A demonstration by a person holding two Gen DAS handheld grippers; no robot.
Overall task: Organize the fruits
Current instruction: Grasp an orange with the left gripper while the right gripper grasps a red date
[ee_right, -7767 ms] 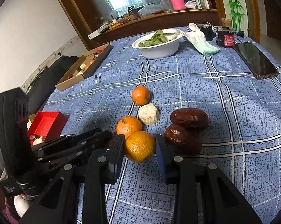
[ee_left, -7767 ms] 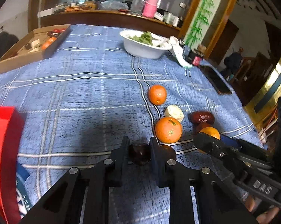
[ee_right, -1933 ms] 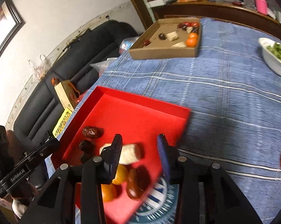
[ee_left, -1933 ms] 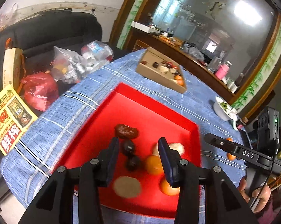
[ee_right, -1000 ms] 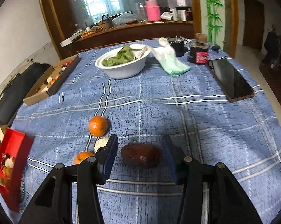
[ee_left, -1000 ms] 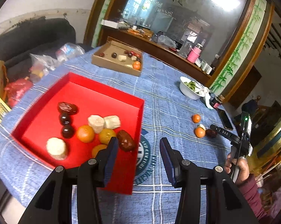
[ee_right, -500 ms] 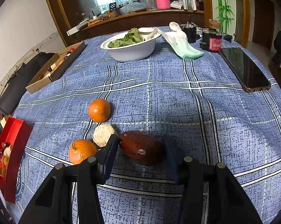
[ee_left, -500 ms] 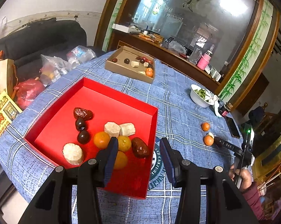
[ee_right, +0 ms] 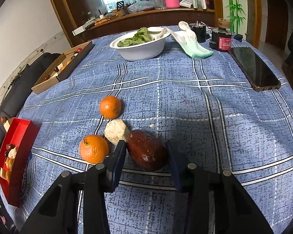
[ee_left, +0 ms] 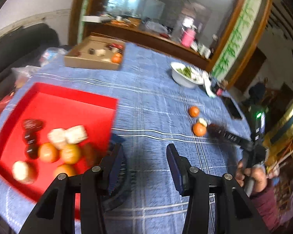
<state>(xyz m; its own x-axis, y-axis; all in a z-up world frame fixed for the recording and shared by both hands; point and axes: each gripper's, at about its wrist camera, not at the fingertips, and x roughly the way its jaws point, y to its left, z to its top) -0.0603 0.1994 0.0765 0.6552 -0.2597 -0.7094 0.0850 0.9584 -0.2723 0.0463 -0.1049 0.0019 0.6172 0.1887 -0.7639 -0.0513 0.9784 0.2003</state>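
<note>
On the blue checked cloth lies a brown date-like fruit [ee_right: 146, 150], and my right gripper [ee_right: 146, 151] has it between its jaws. These jaws are closing, and the pads touch both sides of the fruit. Just left of it sit a white lumpy fruit [ee_right: 116, 131] and two oranges [ee_right: 93, 149] [ee_right: 110, 106]. My left gripper [ee_left: 144, 150] hangs open and empty over the cloth, right of the red tray [ee_left: 68, 109]. The tray holds several oranges, white pieces and dark fruits. The left wrist view is blurred.
At the back stand a white bowl of greens [ee_right: 138, 46], a white-green cloth [ee_right: 193, 42] and a dark jar [ee_right: 222, 39]. A phone [ee_right: 253, 68] lies at the right. A cardboard box [ee_right: 62, 68] of fruit sits far left. A hand [ee_left: 251, 175] holds the right gripper.
My left gripper has swung to the right, so the red tray now sits further left in its view. The right jaws have narrowed onto the brown fruit.
</note>
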